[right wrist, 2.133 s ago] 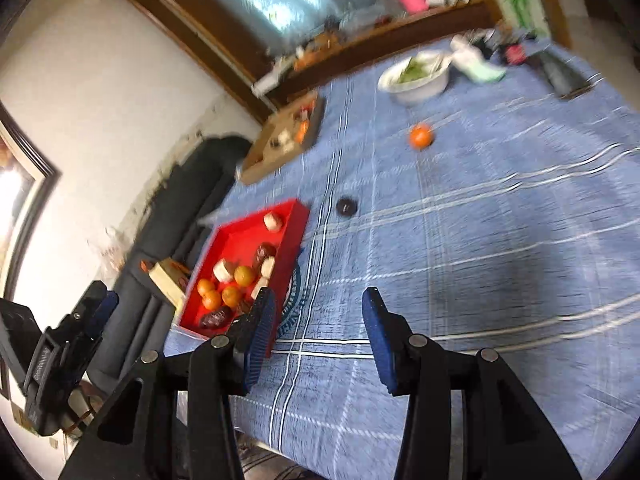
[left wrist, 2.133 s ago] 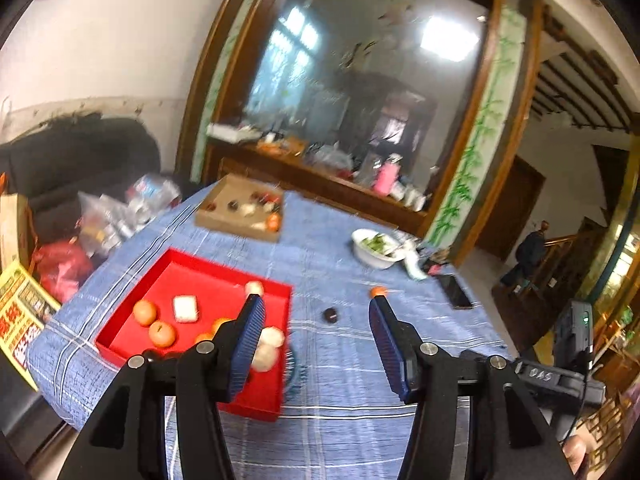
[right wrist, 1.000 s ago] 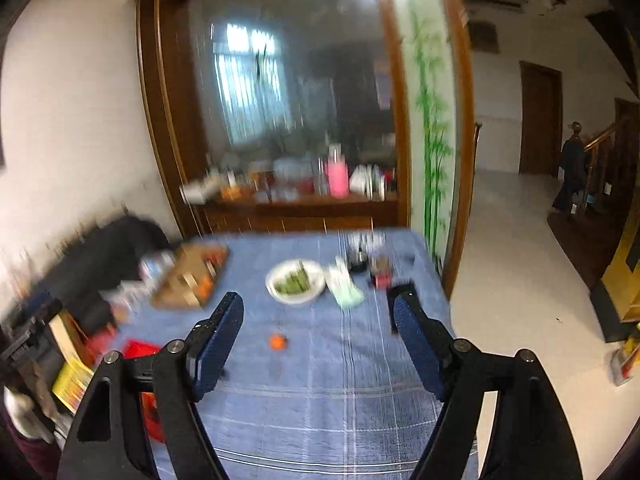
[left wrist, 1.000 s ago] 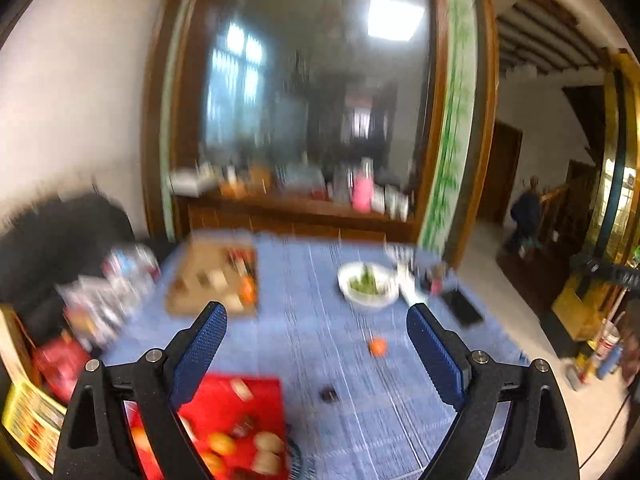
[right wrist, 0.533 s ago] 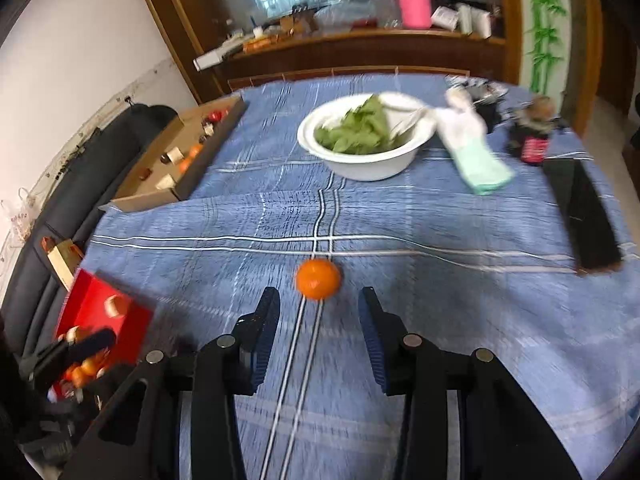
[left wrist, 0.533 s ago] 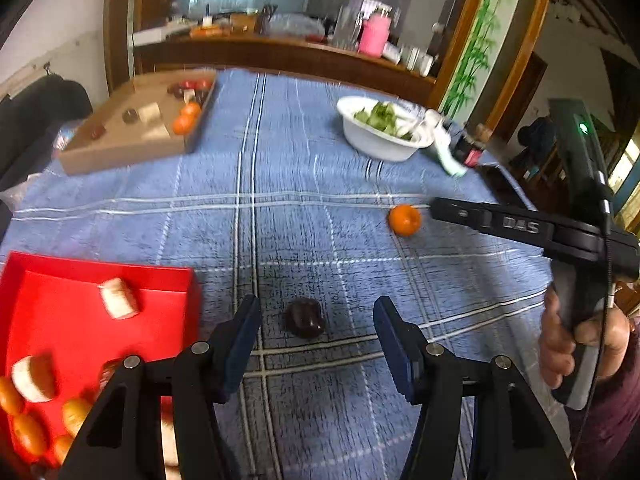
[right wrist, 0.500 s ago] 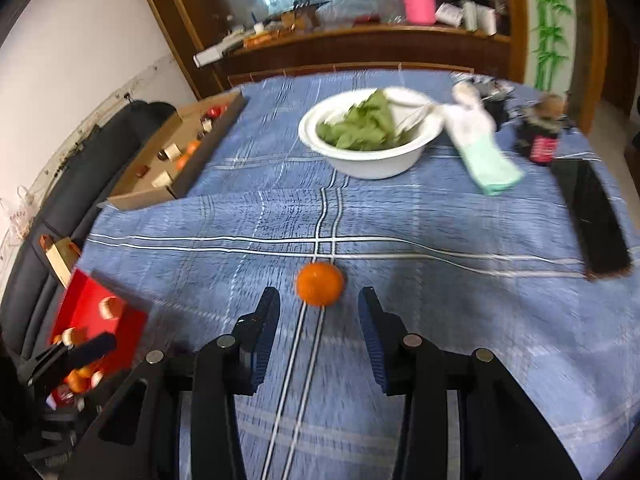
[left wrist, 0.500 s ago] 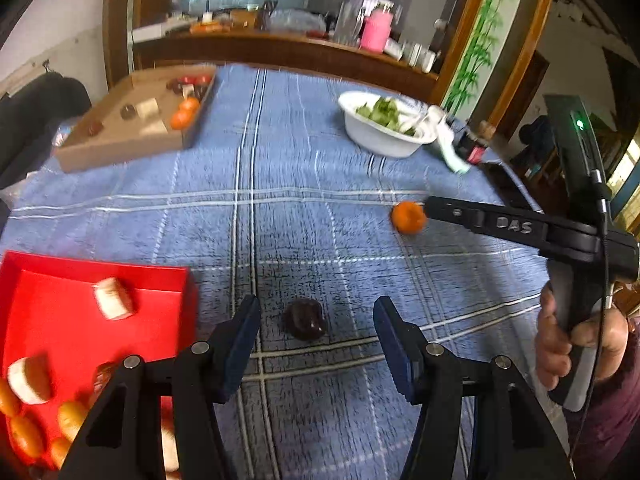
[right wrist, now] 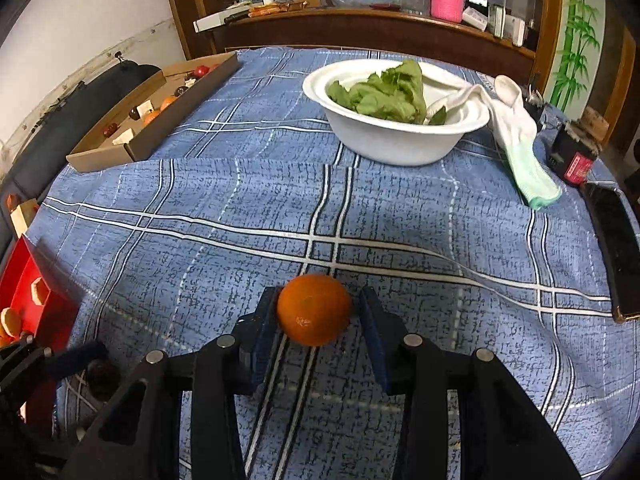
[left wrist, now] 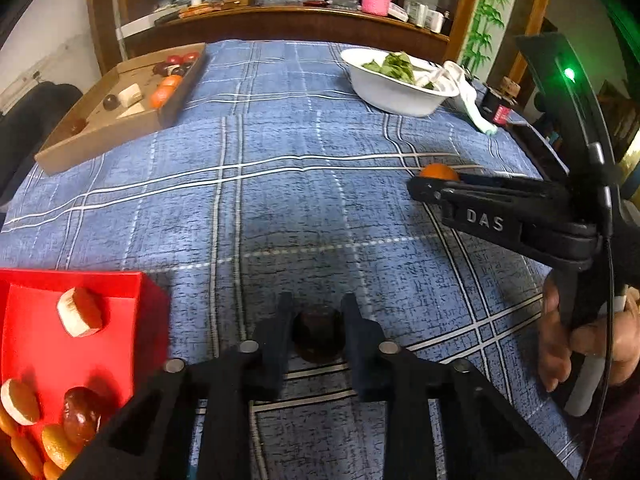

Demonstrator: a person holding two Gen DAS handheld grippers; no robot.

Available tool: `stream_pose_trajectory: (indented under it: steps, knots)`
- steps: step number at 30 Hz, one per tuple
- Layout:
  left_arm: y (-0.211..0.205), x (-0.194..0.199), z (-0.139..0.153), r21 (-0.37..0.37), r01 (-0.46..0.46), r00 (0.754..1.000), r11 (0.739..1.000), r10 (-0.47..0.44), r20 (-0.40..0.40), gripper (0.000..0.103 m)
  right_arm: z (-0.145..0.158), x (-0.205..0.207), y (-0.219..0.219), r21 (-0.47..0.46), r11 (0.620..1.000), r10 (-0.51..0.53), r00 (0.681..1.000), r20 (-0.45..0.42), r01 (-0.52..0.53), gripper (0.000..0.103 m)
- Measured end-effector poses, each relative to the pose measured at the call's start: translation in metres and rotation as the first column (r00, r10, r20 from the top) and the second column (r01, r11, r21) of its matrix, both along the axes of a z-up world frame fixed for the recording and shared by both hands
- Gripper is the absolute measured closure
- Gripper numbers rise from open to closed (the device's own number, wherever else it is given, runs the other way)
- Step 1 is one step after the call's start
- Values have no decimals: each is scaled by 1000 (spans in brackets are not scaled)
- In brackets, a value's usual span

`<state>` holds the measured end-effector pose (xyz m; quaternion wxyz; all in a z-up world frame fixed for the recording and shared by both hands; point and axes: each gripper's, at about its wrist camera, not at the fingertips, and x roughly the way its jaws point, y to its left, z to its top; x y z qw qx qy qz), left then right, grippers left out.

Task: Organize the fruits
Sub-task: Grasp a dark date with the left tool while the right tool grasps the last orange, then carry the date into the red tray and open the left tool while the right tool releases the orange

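Observation:
A small dark brown fruit (left wrist: pixel 318 334) lies on the blue checked tablecloth, just right of the red tray (left wrist: pixel 80 280). My left gripper (left wrist: pixel 316 314) is shut on it, one pad against each side. An orange (right wrist: pixel 314 308) rests on the cloth farther right. My right gripper (right wrist: pixel 318 298) straddles it with its jaws closing; the left pad is at the peel and a thin gap shows at the right pad. In the left wrist view the right gripper (left wrist: pixel 424 190) reaches in from the right, held by a hand, and partly hides the orange (left wrist: pixel 438 170).
The red tray (right wrist: pixel 24 280) holds several small oranges, cut pieces and a dark fruit. A cardboard box (left wrist: pixel 100 136) with fruit sits at the far left. A white bowl (right wrist: pixel 392 140) of greens, a sock (right wrist: pixel 520 160), a small bottle (right wrist: pixel 572 160) and a phone (right wrist: pixel 616 248) lie at the back right.
Both grippers dropped from facing the room down to the table. The left jaws closed onto the dark fruit. The right jaws narrowed around the orange.

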<state>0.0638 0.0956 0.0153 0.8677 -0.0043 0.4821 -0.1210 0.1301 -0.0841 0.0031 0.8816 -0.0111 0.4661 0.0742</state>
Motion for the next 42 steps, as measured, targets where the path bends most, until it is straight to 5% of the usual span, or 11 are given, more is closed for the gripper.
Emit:
stream_pose_trajectory:
  steps: [8,16,23,28,40,42]
  knots:
    - [37,-33,29,-150,-49,997,988,56,44,81,22,-21,-9,136,990,-24,1000,-13,26,71]
    - [137,-82,68,-326,-209,963,922,252,94,80,75,-76,26,215,974,68,996,52,-78,71]
    - [213,-106,60,-301,-396,891,868,442,102,80,85,-105,108,287,926,247,968,34,-246,70]
    - [249,-111,42,-257,-497,840,829,534,97,80,73,-124,175,256,897,369,929,18,-361,70]
    - [278,-114,16,-294,-522,835,801,550,17,77,35,-105,266,185,890,432,901,-47,-417,69]
    - [280,-115,19,-304,-512,839,803,544,24,64,30,-103,269,185,894,425,904,-53,-409,68]
